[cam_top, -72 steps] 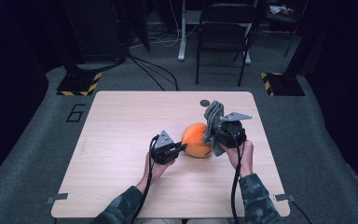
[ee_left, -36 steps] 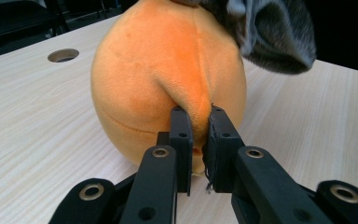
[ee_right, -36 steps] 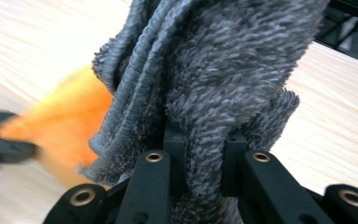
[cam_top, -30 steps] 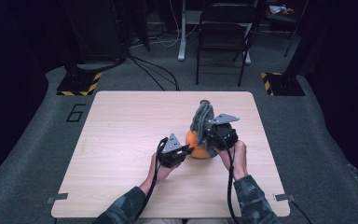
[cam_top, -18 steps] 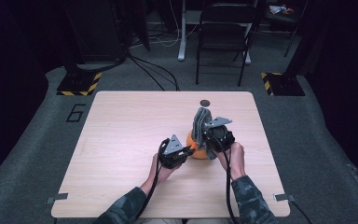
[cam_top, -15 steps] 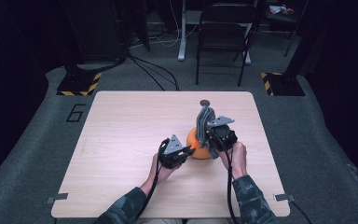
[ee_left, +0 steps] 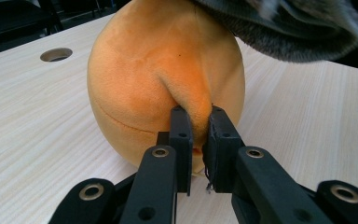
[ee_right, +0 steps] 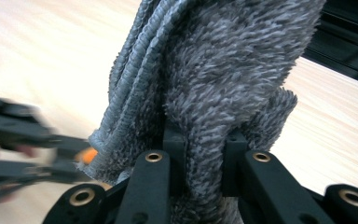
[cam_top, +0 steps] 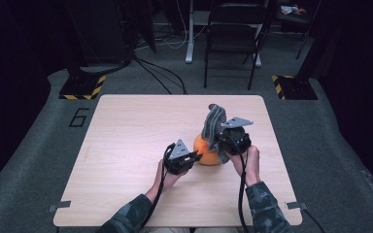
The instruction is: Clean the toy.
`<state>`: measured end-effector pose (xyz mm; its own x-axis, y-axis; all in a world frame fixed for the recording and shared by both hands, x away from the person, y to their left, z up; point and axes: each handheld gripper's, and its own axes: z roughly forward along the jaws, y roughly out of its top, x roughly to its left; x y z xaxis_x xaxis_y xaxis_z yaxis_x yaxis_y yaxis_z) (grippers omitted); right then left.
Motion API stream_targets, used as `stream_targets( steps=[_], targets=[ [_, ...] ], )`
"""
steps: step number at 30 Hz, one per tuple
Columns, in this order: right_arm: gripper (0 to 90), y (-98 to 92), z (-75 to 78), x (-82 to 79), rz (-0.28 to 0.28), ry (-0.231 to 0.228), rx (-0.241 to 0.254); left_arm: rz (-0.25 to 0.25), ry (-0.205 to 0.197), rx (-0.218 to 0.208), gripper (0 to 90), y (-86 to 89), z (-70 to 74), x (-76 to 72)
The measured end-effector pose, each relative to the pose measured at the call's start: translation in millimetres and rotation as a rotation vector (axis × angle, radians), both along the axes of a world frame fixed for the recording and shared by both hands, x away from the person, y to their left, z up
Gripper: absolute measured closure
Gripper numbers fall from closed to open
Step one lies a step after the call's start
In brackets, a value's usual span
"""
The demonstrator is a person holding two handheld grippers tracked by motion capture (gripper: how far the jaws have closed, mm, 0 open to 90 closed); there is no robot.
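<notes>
Our left gripper [cam_top: 193, 156]: low, jaws level, pinched tight on a fold of orange plush [ee_left: 168, 88] between the fingertips | our right gripper [cam_top: 222, 137]: raised, jaws clamped on grey cloth [ee_right: 223, 84] standing above the fingertips | both forearms side by side.

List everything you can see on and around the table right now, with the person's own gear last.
plush ball: one, orange, right of the table's middle, a fold pinched from the left
cloth: one, grey, fuzzy, lifted above the ball
table: one, light wood, round hole near its far edge
chair: one, dark, beyond the table
stand bases: two, black with yellow stripes, on the floor at both far corners
left gripper: one, black, fingers shut on the ball's fold
right gripper: one, black, fingers shut on the cloth
hands: two, camouflage sleeves, from the near edge
</notes>
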<state>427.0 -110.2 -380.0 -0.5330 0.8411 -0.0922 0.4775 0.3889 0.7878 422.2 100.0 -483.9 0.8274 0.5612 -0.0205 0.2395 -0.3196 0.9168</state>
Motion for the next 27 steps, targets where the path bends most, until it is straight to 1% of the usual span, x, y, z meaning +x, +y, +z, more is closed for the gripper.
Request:
stream_targets(
  steps=[1, 4, 5, 6, 7, 9, 10, 12, 14, 15, 17, 19, 21, 23, 24, 26, 27],
  targets=[
    [77.9, 6.1, -0.5, -1.6, 0.020, 0.006, 0.002, 0.000, 0.000, 0.001, 82.5, 0.1, 0.1, 0.0],
    [78.0, 19.9, -7.8, -3.0, 0.067, 0.037, -0.024, -0.004, -0.009, 0.008, 82.5, 1.4, 0.3, 1.5],
    [77.9, 23.6, -11.4, -2.8, 0.069, 0.051, -0.037, -0.005, 0.002, 0.009, 82.5, 1.9, 0.4, 1.2],
    [78.0, 25.4, -16.6, -0.7, 0.076, 0.050, -0.055, -0.004, 0.003, 0.009, 82.5, 1.9, 0.1, 1.3],
    [78.1, 26.0, -18.8, -0.6, 0.063, 0.062, -0.054, -0.004, 0.007, 0.009, 82.5, 2.1, 0.0, 1.5],
    [78.1, 22.3, -21.4, 2.6, 0.061, 0.056, -0.062, -0.002, 0.001, 0.011, 82.5, 2.1, -0.1, 1.8],
    [78.2, 21.0, -21.7, 3.5, 0.047, 0.056, -0.047, -0.005, 0.003, 0.012, 82.5, 2.4, 0.0, 1.7],
    [78.2, 17.4, -21.4, 4.1, 0.033, 0.046, -0.067, -0.004, 0.003, 0.012, 82.5, 2.4, -0.2, 1.9],
    [78.2, 13.7, -22.0, 5.4, 0.011, 0.041, -0.067, 0.000, 0.002, 0.008, 82.5, 2.5, -0.6, 2.2],
    [78.2, 11.8, -22.2, 5.8, -0.002, 0.036, -0.080, 0.001, 0.003, 0.007, 82.5, 2.6, -0.7, 2.3],
    [78.2, 7.2, -23.1, 8.3, -0.021, 0.029, -0.073, 0.003, 0.006, 0.003, 82.5, 2.6, -0.9, 2.4],
    [78.2, 2.1, -23.7, 10.0, -0.053, 0.020, -0.085, 0.007, 0.009, -0.001, 82.5, 2.7, -1.3, 2.5],
    [78.1, -4.5, -25.1, 12.6, -0.077, 0.029, -0.055, 0.007, 0.009, 0.001, 82.5, 3.0, -1.2, 2.6],
    [78.1, -10.2, -26.9, 15.1, -0.094, 0.027, -0.064, 0.005, 0.015, 0.005, 82.5, 3.7, -1.0, 2.9],
    [78.1, -12.7, -28.2, 16.1, -0.104, 0.033, -0.057, 0.007, 0.017, 0.007, 82.4, 4.0, -0.9, 3.0],
    [78.1, -15.7, -31.1, 17.3, -0.123, 0.039, -0.062, 0.013, 0.017, 0.003, 82.4, 4.1, -1.3, 3.2],
    [78.0, -16.7, -32.5, 17.9, -0.127, 0.046, -0.056, 0.011, 0.021, 0.008, 82.4, 4.6, -1.0, 3.5]
  ],
)
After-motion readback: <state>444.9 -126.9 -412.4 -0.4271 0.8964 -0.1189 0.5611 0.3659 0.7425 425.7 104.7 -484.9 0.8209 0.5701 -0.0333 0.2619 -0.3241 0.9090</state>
